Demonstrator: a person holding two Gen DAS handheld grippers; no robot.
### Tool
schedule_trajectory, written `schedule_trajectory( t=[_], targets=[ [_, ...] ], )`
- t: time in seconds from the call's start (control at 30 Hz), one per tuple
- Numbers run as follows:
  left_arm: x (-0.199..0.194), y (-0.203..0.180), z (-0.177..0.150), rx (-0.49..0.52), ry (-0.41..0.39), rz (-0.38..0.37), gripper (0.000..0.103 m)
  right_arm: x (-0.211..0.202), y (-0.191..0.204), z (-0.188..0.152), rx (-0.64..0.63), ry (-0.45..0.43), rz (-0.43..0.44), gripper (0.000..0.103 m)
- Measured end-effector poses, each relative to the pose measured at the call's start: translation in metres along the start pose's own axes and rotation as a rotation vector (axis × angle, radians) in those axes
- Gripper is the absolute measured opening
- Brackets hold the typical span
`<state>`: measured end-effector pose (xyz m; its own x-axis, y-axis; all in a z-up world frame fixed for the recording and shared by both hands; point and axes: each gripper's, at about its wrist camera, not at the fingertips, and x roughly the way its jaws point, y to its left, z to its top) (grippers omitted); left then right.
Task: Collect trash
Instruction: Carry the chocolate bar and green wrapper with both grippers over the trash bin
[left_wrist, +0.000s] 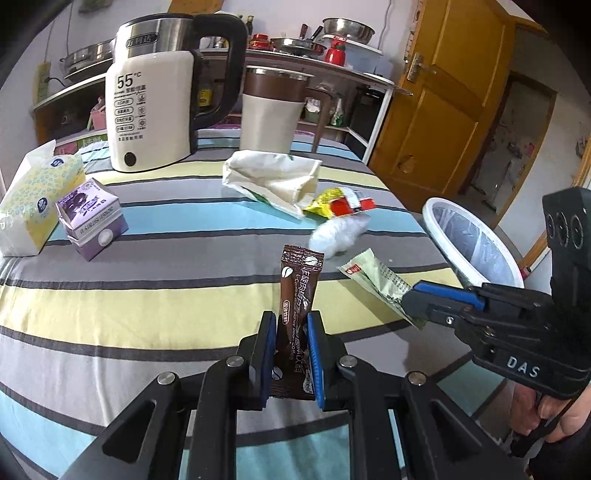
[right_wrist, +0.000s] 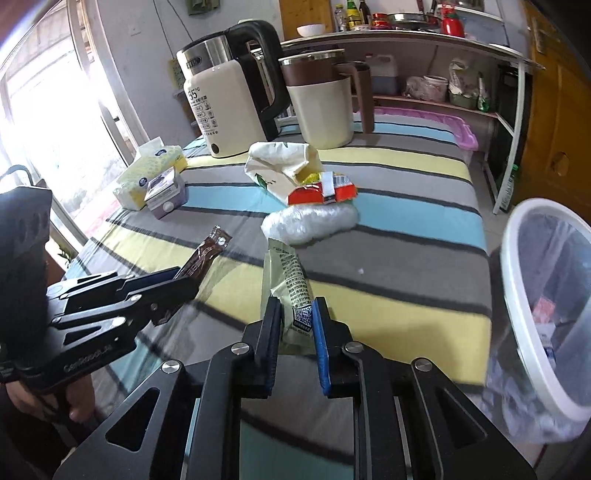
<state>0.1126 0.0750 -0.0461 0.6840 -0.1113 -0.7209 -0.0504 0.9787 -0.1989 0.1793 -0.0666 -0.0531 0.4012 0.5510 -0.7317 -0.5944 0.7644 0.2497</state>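
Two grippers are each pinching a sachet above the striped tablecloth (left_wrist: 147, 295). Left gripper (left_wrist: 291, 332) is clamping tight on the brown coffee stick (left_wrist: 299, 291), which is standing upright between the pads. Right gripper (right_wrist: 297, 321) is holding narrow on the pale green packet (right_wrist: 286, 273), its pads pressing the lower end. Out at twelve o'clock from the right gripper, a white plastic wad (right_wrist: 310, 221) is lying, with a red-and-yellow wrapper (right_wrist: 321, 192) and a crumpled cream bag (right_wrist: 280, 158) beyond. At three o'clock, the white lined bin (right_wrist: 517, 280) is waiting beside the table. Kettle (left_wrist: 155, 103) and mug (left_wrist: 273, 110) are standing at the far edge.
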Motion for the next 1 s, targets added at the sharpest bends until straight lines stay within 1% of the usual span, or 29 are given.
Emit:
schedule_trajectory(
  t=[0.17,0.4,0.7,1.0],
  targets=[
    [-0.005,-0.01,-0.001,0.009,-0.006,-0.018,0.018,-0.016,-0.002,-0.008,0.017,-0.021,-0.005,0.018],
    [-0.01,-0.033,0.001,0.034,-0.021,-0.055,0.018,-0.038,-0.015,-0.013,0.058,-0.068,-0.035,0.018],
    [-0.008,-0.072,0.01,0.089,-0.036,-0.118,0.018,-0.07,-0.041,-0.02,0.117,-0.129,-0.104,0.018],
    [0.0,-0.116,0.025,0.156,-0.053,-0.179,0.018,-0.102,-0.076,-0.028,0.178,-0.182,-0.184,0.018]
  ],
)
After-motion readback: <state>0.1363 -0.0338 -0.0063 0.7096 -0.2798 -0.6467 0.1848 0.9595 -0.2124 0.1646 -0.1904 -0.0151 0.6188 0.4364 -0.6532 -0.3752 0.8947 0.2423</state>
